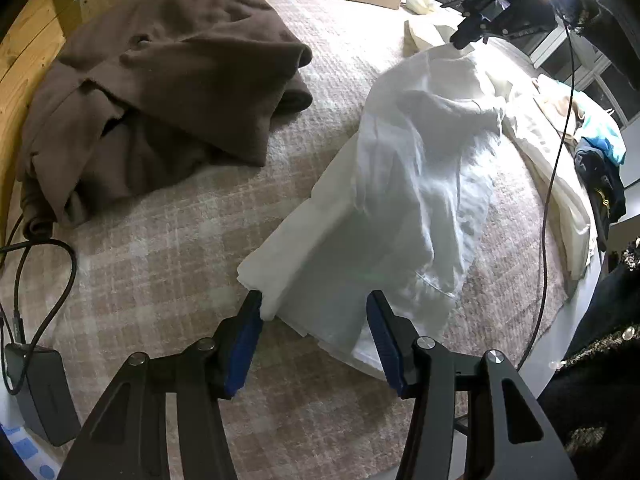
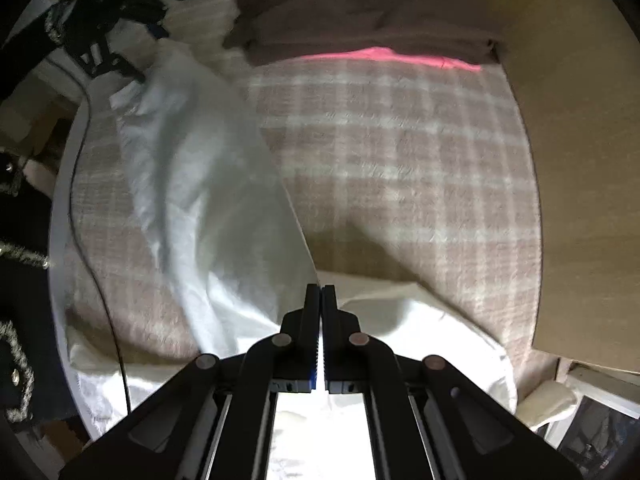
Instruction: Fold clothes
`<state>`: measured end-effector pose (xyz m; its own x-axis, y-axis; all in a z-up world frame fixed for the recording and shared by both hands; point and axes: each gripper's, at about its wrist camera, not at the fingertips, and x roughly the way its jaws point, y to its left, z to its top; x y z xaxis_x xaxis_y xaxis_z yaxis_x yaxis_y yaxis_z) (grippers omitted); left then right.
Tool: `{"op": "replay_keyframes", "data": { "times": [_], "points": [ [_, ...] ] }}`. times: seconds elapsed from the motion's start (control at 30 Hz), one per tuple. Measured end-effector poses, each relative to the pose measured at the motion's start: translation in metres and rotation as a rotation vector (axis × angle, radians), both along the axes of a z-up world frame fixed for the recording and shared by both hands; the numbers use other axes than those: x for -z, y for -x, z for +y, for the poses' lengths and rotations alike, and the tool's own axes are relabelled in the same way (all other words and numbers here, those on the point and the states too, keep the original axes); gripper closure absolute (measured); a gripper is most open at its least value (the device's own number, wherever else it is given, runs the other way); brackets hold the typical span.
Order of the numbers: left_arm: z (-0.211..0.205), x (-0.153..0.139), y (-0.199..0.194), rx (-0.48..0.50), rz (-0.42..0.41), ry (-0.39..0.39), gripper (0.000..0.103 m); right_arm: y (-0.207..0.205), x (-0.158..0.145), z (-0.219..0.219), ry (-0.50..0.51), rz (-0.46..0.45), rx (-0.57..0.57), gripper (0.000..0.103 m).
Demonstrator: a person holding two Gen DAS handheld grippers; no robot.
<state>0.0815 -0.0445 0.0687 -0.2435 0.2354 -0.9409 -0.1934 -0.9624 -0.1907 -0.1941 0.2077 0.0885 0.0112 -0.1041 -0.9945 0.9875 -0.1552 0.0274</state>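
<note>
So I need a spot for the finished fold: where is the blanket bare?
Bare plaid blanket lies between the brown garment and the white garment, and toward the cardboard. Crowded: the cream clothes beyond the white garment, and the black box with cables at the blanket's edge.

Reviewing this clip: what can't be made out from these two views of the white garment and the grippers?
- Left wrist view: whether the left gripper pinches the white garment; cloth lies between spread fingers.
- Left wrist view: the right gripper is small and backlit; its grip is unclear.
- Right wrist view: the right gripper is shut, but its own fingers hide whether cloth is caught.
- Right wrist view: the brown coat is blurred and cut off by the top edge.
</note>
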Motion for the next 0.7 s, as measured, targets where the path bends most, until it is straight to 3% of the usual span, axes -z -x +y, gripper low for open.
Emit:
{"op": "replay_keyframes", "data": {
  "times": [0.13, 0.23, 0.37, 0.4, 0.43, 0.5, 0.7],
  "points": [
    [-0.009, -0.01, 0.001, -0.022, 0.012, 0.021, 0.052, 0.002, 0.021, 0.015, -0.08, 0.032, 0.007, 0.102],
    [-0.017, -0.018, 0.005, -0.03, 0.024, 0.039, 0.05, -0.016, 0.036, 0.013, -0.125, 0.02, -0.058, 0.102],
    [-0.02, -0.02, 0.012, -0.007, 0.04, 0.037, 0.05, -0.023, 0.036, 0.019, -0.149, 0.017, -0.088, 0.102],
    [-0.017, -0.019, 0.012, 0.015, 0.048, 0.033, 0.056, -0.02, 0.032, 0.02, -0.136, 0.027, -0.08, 0.102],
    [-0.013, -0.018, 0.012, 0.044, 0.05, 0.027, 0.077, -0.016, 0.023, 0.018, -0.095, 0.039, -0.06, 0.102],
    [-0.009, -0.017, 0.01, 0.068, 0.031, 0.018, 0.101, -0.011, 0.011, 0.02, -0.037, 0.032, -0.036, 0.101],
    [-0.014, -0.04, -0.01, 0.072, 0.01, -0.071, 0.101, -0.029, 0.022, 0.021, -0.088, 0.09, -0.082, 0.101]
  ]
}}
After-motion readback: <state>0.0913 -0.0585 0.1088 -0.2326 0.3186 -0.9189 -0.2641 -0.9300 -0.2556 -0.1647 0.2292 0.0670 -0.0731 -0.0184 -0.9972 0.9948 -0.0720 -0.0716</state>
